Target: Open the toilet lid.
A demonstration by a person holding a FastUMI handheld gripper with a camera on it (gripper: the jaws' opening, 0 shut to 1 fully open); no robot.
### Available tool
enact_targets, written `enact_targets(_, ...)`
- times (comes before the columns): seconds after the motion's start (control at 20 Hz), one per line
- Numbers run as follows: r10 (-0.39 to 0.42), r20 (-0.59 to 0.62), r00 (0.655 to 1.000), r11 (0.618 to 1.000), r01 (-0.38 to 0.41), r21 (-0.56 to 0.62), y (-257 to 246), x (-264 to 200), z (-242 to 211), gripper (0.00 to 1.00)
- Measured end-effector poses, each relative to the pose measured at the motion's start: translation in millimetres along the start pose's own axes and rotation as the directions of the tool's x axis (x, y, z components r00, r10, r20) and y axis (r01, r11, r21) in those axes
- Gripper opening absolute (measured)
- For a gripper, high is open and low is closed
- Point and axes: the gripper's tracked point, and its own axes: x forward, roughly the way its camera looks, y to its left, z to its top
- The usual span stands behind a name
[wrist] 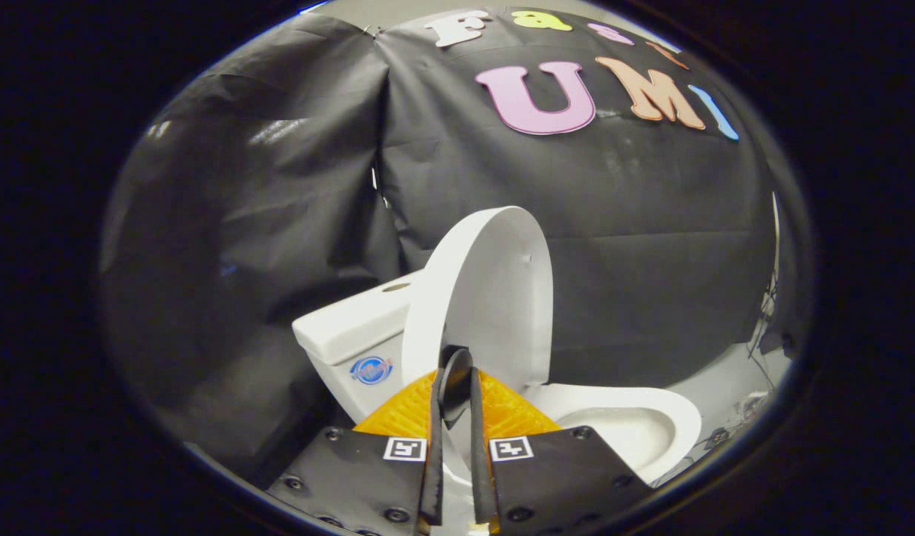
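Fingers (436, 417) of the gripper (457, 376) are seen at the bottom of the gripper view, drawn close together so that only a narrow slit is left between them, with the tips nearly meeting. Whether anything is pinched there cannot be told: the lower edge of the toilet lid (494, 290) is met by the tips at that spot, but actual pressing from both sides is not shown clearly. The lid is raised and stands nearly upright, tilted back toward the tank (353, 327), its broad white underside turned toward the fingers and rising directly above and beyond them. The tank is placed behind the lid and to the side of one finger, and a small round blue sticker (371, 370) is carried on its front face. The open bowl with its seat (636, 424) is exposed beside and just beyond the other finger, low in the scene. Two small square black-and-white markers (405, 449) are borne on the dark finger bodies near the slit. Black cloth (278, 223), creased and folded, is hung behind the toilet as the booth's wall.
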Motion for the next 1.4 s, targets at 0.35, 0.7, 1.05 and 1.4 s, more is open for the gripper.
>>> enact_targets(0.35, -0.038, -0.004, 0.999, 0.997, 0.038, -0.070, 33.6, 17.2, 2.0, 0.19)
enact_targets(0.7, 0.115, -0.018, 0.993, 0.991, -0.116, -0.065, 85.5, 14.7, -3.9, 0.57)
enact_targets(1.05, 0.062, 0.007, 0.998, 0.993, -0.061, -0.104, 54.0, -23.3, 6.2, 0.98)
enact_targets(1.4, 0.059, 0.024, 0.998, 0.985, -0.054, -0.162, 24.6, -88.2, 5.6, 0.98)
